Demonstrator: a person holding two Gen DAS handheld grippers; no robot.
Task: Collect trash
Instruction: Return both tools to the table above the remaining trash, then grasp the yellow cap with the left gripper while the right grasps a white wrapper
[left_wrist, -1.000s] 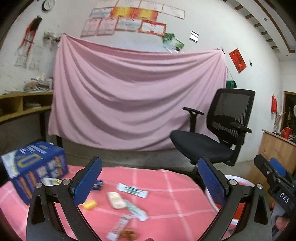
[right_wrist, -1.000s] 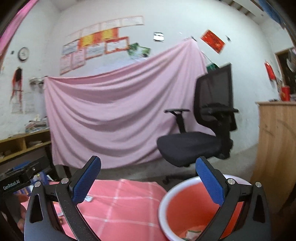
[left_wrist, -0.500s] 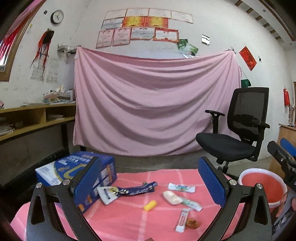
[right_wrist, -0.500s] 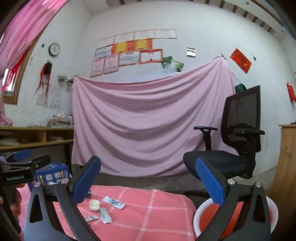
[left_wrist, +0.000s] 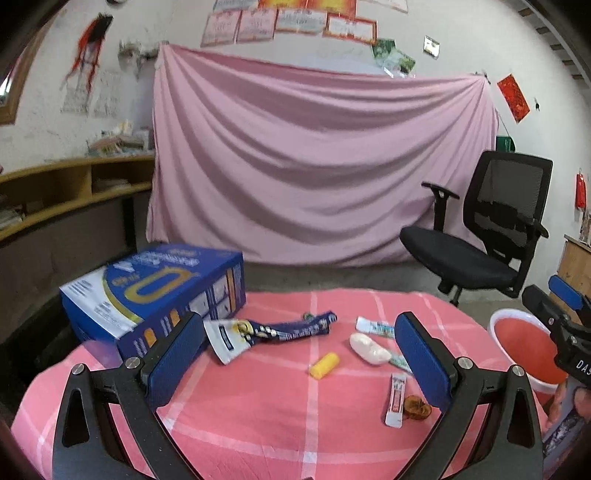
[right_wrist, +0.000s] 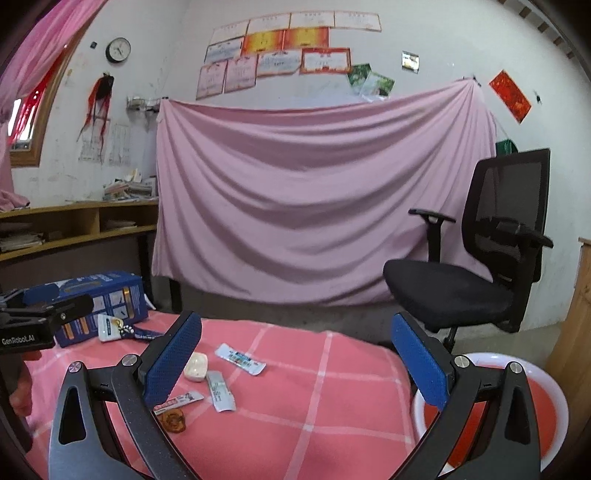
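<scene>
Left gripper: jaws spread wide, nothing between the blue pads, held above the near part of the table.
Right gripper: likewise wide apart and holding nothing, over the table's right edge.
Table: covered in a pink checked cloth.
Trash on the cloth: a yellow cylinder near the middle; a white oval piece just right of it; a blue-and-white wrapper behind that; a red-and-white sachet nearer the camera, touching a small brown round scrap that was too blurred to identify, perhaps a dried peel.
Basin: red inside with a white rim, standing off the table's right side, lower than the tabletop.
Blue carton: at the table's far left corner, with a white tube and a dark blue lanyard lying just beside it.
Background: a pink sheet hung on the wall, a black office chair to the right.
</scene>
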